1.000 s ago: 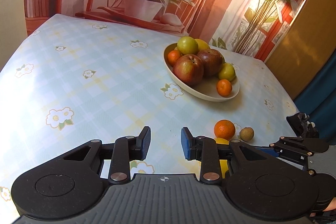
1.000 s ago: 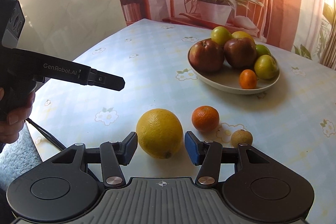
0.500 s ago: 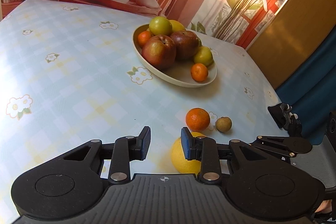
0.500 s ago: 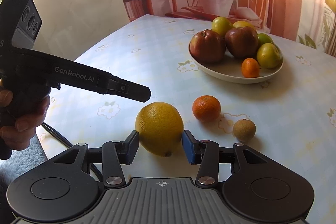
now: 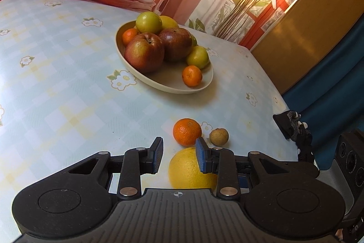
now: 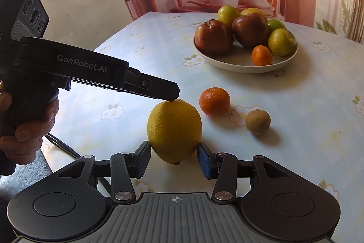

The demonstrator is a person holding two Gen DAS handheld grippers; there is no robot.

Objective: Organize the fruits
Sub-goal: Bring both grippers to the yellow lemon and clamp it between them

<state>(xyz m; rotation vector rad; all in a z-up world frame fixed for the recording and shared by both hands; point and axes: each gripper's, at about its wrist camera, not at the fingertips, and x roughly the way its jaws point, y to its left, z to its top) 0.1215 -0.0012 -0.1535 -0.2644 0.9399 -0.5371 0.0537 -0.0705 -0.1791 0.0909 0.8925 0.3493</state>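
Right gripper (image 6: pixel 174 157) jaws narrowed, pinching lemon (image 6: pixel 174 131).

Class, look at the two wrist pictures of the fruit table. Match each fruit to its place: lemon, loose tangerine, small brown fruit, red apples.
Things:
1. lemon
2. loose tangerine
3. small brown fruit
4. red apples

Places:
A. in the bowl
B. on the tablecloth, rightmost of the loose fruits in the right wrist view
C. between the fingers of the right gripper
D. on the tablecloth, between the lemon and the bowl

Pairs: 1-C, 2-D, 3-B, 4-A
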